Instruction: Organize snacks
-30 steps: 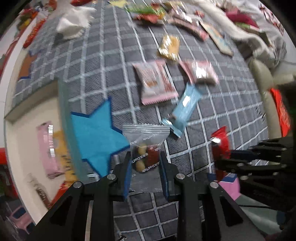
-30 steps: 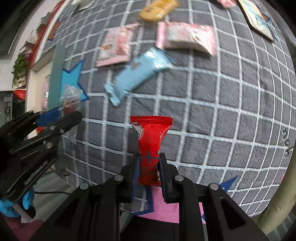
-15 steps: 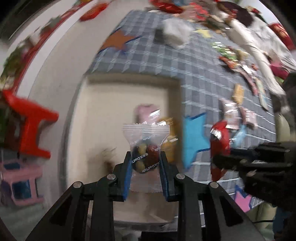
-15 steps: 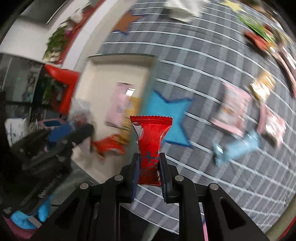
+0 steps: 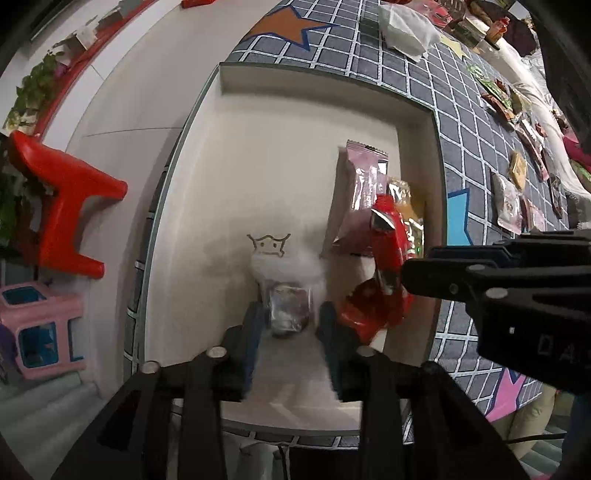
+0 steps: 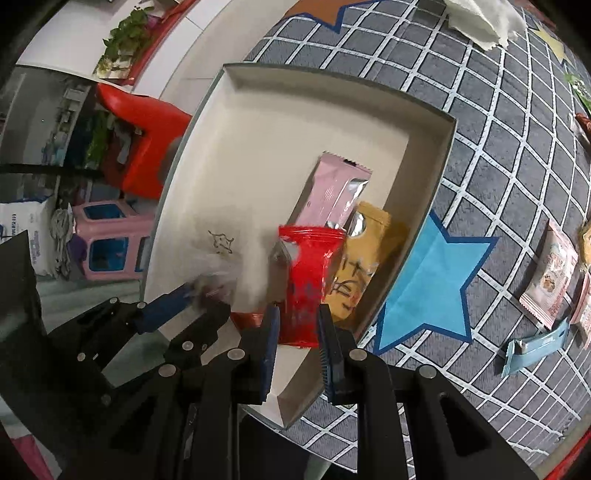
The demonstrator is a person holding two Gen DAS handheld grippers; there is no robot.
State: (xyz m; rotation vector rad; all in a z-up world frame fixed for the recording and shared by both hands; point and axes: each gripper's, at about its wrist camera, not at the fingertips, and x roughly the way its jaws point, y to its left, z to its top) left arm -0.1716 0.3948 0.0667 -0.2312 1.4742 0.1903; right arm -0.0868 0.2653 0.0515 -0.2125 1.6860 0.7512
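A cream box [image 5: 280,155] [image 6: 441,155] sits at the edge of a grey checked mat. Inside lie a pink packet [image 5: 360,192] [image 6: 334,190], a yellow packet [image 6: 365,266] and a red packet [image 5: 369,314]. My left gripper [image 5: 290,321] [image 6: 192,299] is over the box with its jaws parted; a clear nut packet [image 5: 286,295], blurred, sits loose between them. My right gripper [image 6: 297,325] [image 5: 406,273] is also over the box with jaws parted around a blurred red packet [image 6: 308,280] [image 5: 388,243].
Several snacks lie on the mat at right, among them a light blue bar [image 6: 535,345] and pink-white packets [image 6: 550,277]. A white cloth [image 6: 480,16] lies at the far edge. A red stool [image 5: 62,206] and pink stool [image 5: 40,332] stand beside the mat.
Both grippers swung from over the mat to over the box, carrying their packets. Both jaws have now spread, and the clear packet and the red packet are blurred as they come loose.
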